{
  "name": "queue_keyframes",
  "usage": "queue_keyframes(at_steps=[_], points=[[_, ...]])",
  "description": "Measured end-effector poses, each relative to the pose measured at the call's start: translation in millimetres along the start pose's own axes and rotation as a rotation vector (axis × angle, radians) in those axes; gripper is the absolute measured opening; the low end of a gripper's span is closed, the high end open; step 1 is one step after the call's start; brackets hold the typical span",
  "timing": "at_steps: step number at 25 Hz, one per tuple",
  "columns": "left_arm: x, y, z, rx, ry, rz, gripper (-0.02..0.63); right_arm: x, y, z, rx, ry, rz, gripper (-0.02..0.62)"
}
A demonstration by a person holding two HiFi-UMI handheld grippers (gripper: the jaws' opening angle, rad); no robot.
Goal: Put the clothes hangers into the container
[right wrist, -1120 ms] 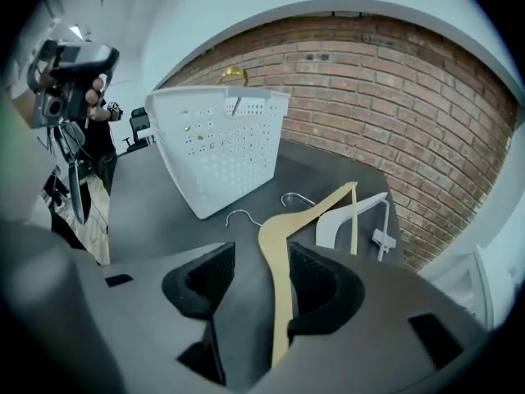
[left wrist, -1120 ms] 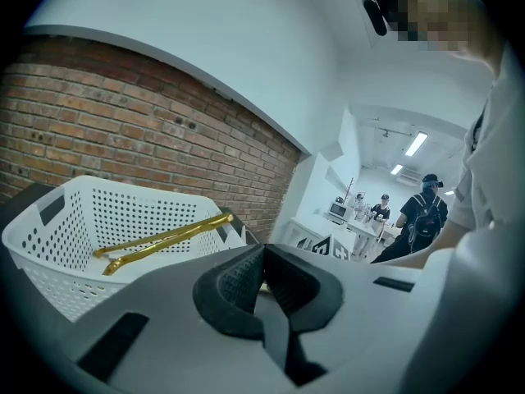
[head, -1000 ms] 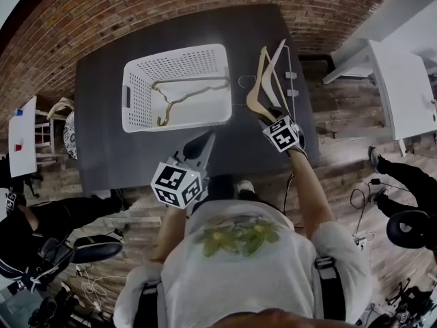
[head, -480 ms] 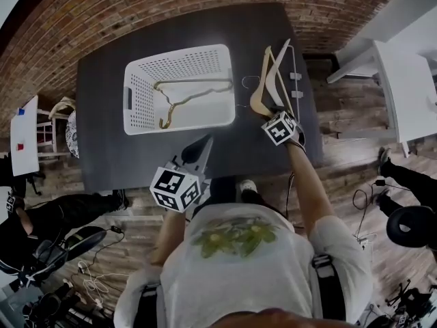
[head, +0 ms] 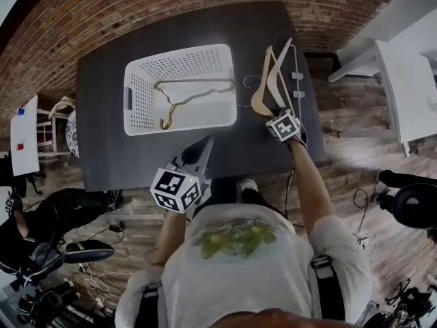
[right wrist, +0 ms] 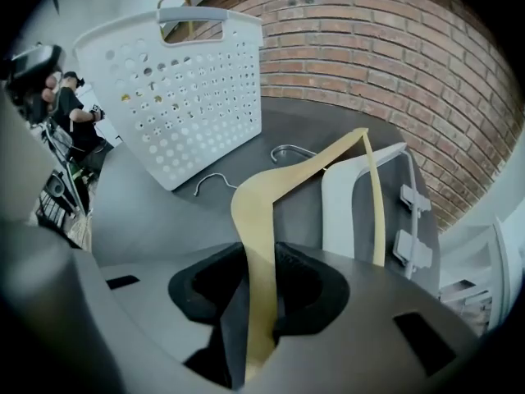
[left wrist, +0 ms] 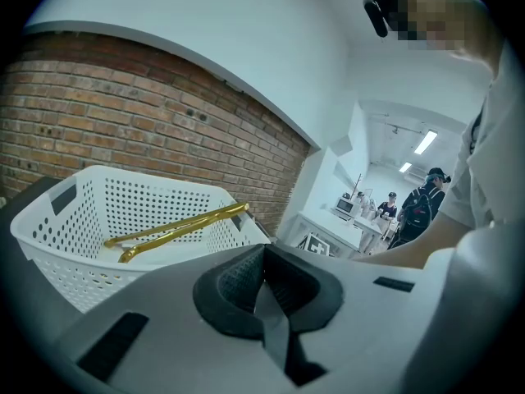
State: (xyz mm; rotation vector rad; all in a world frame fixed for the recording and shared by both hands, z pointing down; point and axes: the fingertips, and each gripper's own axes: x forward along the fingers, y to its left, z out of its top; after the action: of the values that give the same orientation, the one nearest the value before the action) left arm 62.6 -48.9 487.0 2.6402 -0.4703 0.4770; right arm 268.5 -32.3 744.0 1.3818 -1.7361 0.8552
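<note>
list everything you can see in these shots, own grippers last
table: 1, dark grey, centre, in front of the brick wall
laundry basket: 1, white, perforated, on the table's left half
metal hanger: 1, gold, inside the laundry basket
wooden hanger: 1, pale tan, on the table right of the laundry basket
clip hanger: 1, white, lying under the wooden hanger
brick wall: 1, red-brown, behind the table
white table: 1, white, on the floor to the right
left gripper: 1, grey, near the table's front edge, jaws together, empty
right gripper: 1, grey, jaws have just been closing, now on the wooden hanger's arm
</note>
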Motion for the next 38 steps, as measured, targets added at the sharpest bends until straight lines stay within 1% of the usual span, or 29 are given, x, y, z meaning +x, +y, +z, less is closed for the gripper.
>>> queue_keyframes(at_steps=[2,4,11,15,25,30,35,38], points=[[1,-1,0,0.005,0.0,-0.002,0.028,2,4,3,-0.063,-0.003,0.012,0.133],[1,-3,1,0.011,-0.001,-0.005,0.028,1,5,9,-0.096,-0.014,0.008,0.126],[0,-3,2,0.01,-0.011,-0.004,0.028,-13,5,14,-0.06,-0.055,-0.002,0.12],[-1,-4,5,0.011,-0.023,-0.006,0.028,-28,6,26,-0.065,-0.089,-0.024,0.12],[-4,-11,16,0.026,-0.053,-0.008,0.028,-68,-6,45,-0.024,-0.161,-0.078,0.12],[-10,-12,21,0.034,-0.069,-0.004,0.028,-93,-11,60,0.022,-0.23,-0.097,0.12],[-17,-13,21,0.041,-0.076,0.004,0.028,-123,-12,76,-0.005,-0.287,-0.144,0.12],[-21,-16,20,0.045,-0.08,0.008,0.028,-141,-14,83,0.003,-0.318,-0.172,0.12]])
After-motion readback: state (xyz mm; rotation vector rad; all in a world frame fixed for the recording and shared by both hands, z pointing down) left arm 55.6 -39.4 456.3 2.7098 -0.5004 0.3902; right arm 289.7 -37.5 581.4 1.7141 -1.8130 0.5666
